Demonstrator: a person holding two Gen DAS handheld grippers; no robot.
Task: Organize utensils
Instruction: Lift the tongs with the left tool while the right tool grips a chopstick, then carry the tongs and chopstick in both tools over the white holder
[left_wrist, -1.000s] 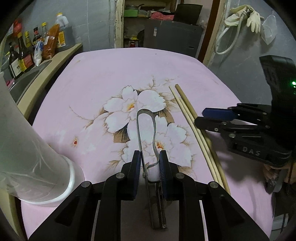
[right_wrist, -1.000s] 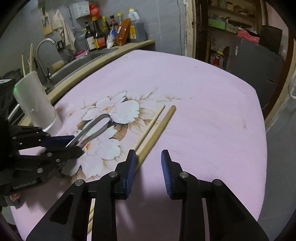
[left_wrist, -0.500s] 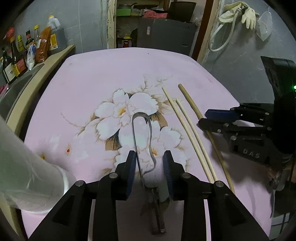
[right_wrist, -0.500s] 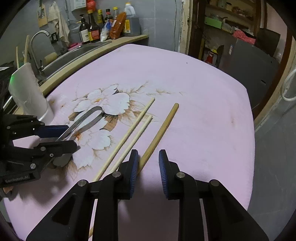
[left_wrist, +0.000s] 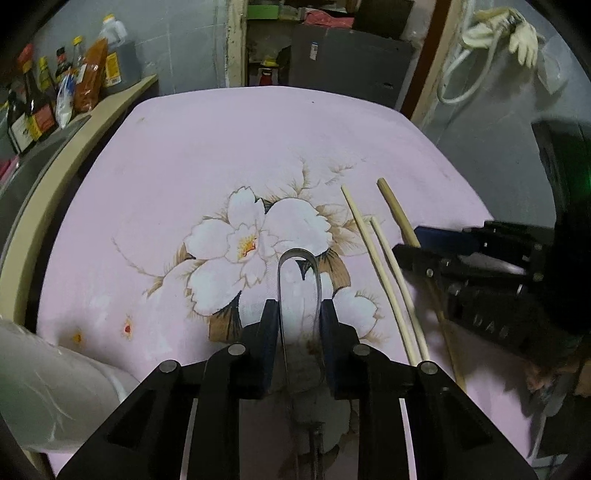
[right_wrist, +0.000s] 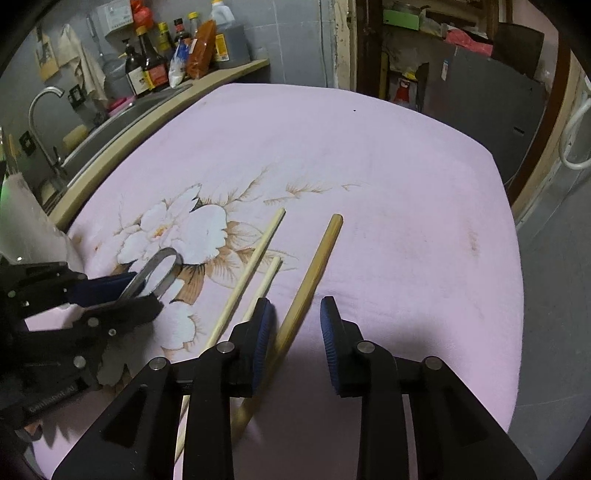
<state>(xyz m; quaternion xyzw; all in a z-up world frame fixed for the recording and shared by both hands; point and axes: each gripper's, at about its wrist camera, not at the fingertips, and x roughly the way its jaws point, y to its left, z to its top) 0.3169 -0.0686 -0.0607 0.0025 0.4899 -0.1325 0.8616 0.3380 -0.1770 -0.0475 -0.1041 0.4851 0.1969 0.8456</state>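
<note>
The left gripper (left_wrist: 298, 321) straddles the looped end of the bent steel tongs (left_wrist: 297, 273), its fingers (left_wrist: 269, 332) spread either side of the metal strips rather than pinching them; the tongs lie flat on the pink flowered cloth of the bench (left_wrist: 221, 155), loop pointing far, so a squeeze here would likely catch both arms together; the white plastic cup (left_wrist: 44, 384) waits at the near left, probably the holder for the utensils. The right gripper (right_wrist: 298, 325) hangs parted over the thick brown wooden stick (right_wrist: 314, 269), which runs between its fingers (right_wrist: 264, 332), nearer the left one; the two pale thin chopsticks (right_wrist: 255, 266) lie just left of it. Compared with a second ago, the left fingers have widened from a tight hold on the tongs, and the three sticks, then bunched together, now lie fanned apart.
</note>
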